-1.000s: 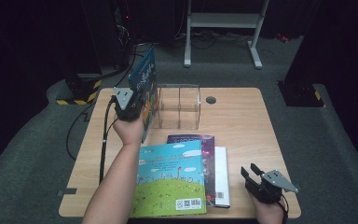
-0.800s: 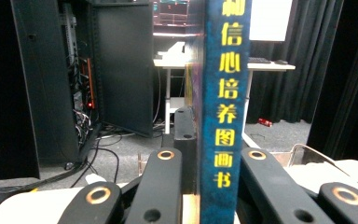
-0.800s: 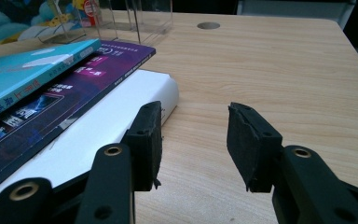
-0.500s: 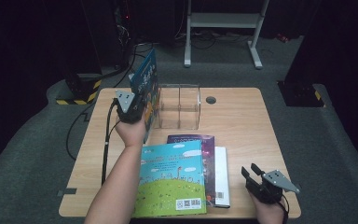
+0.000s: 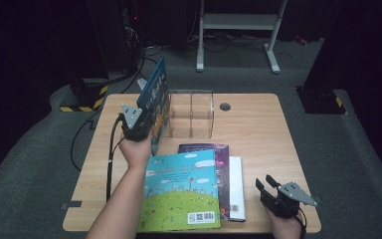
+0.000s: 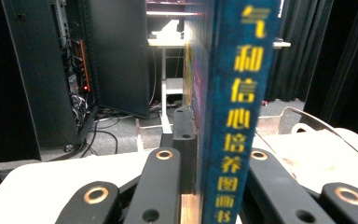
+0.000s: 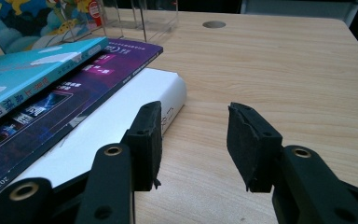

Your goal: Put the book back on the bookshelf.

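A clear plastic organiser (image 5: 191, 112) with open compartments stands near the far edge of the wooden table (image 5: 258, 134), just beside a blue picture book (image 5: 155, 107) held upright at the organiser's left wall. The left gripper (image 5: 138, 125) clamps the book, its jaws pressed against both covers; in the left gripper view the blue spine (image 6: 235, 107) with yellow characters rises between them. At the near edge lies a stack of three books: a sky-and-meadow cover (image 5: 181, 191) on top, a purple one (image 5: 219, 162) beneath, a white one (image 5: 236, 186) lowest. The right gripper (image 5: 268, 188) rests near the near right corner, its foam-padded jaws partly apart and holding nothing, just beside the white book.
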A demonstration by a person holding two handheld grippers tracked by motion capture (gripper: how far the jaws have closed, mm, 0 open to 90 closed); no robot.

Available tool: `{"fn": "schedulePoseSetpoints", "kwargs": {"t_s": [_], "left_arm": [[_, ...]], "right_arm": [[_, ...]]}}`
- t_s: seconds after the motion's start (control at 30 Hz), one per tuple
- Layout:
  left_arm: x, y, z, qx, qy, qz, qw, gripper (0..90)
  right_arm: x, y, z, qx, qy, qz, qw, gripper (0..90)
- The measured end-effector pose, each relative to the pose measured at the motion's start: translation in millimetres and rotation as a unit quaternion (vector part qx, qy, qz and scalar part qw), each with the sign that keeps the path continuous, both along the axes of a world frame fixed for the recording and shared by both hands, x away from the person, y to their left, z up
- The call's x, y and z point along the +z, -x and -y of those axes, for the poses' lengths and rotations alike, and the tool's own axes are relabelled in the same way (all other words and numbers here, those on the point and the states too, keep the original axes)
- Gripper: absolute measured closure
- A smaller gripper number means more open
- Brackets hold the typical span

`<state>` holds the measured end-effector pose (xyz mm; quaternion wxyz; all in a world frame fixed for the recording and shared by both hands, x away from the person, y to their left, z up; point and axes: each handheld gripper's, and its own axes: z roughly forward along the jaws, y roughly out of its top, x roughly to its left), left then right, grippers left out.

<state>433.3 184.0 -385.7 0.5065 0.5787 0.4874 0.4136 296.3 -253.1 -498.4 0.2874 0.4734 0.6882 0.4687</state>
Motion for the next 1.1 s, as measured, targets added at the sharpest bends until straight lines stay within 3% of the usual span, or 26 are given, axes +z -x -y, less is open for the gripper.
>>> {"fn": "schedulePoseSetpoints", "kwargs": {"t_s": [0.3,0.4,0.53,0.67,0.77,0.87,1.0,1.1], "left_arm": [[3.0,3.3,-3.8,-0.005,0.009,-0.018,0.9998,80.3],[6.5,2.9,-4.8,-0.013,0.0,-0.025,0.9996,79.5],[17.9,3.4,-7.0,-0.025,0.005,-0.019,0.9995,75.7],[26.3,-1.5,-7.0,-0.034,0.0,-0.039,0.9987,74.7],[28.4,-5.8,-8.7,-0.038,0.016,-0.054,0.9977,75.9],[29.4,-8.1,-7.5,-0.032,0.011,-0.059,0.9977,77.7],[30.7,-7.7,-4.2,-0.007,-0.015,-0.056,0.9983,82.3],[29.7,-8.4,-4.8,0.008,-0.008,-0.051,0.9987,82.8]], "right_arm": [[-0.5,-1.7,0.0,0.001,-0.001,0.0,1.0,54.8],[-0.6,-2.0,-0.3,0.001,0.0,-0.001,1.0,54.8],[0.2,-0.8,-0.6,0.002,0.003,0.001,1.0,54.6],[-0.3,-1.3,-0.7,0.003,0.001,0.0,1.0,54.5],[-0.3,-1.1,-1.0,0.004,0.002,0.0,1.0,54.4],[0.0,-0.9,-0.8,0.004,0.002,0.0,1.0,54.4],[0.4,-0.4,-0.4,0.004,0.0,0.0,1.0,54.4],[0.1,-0.5,-0.9,0.005,0.001,0.0,1.0,54.4]]}}
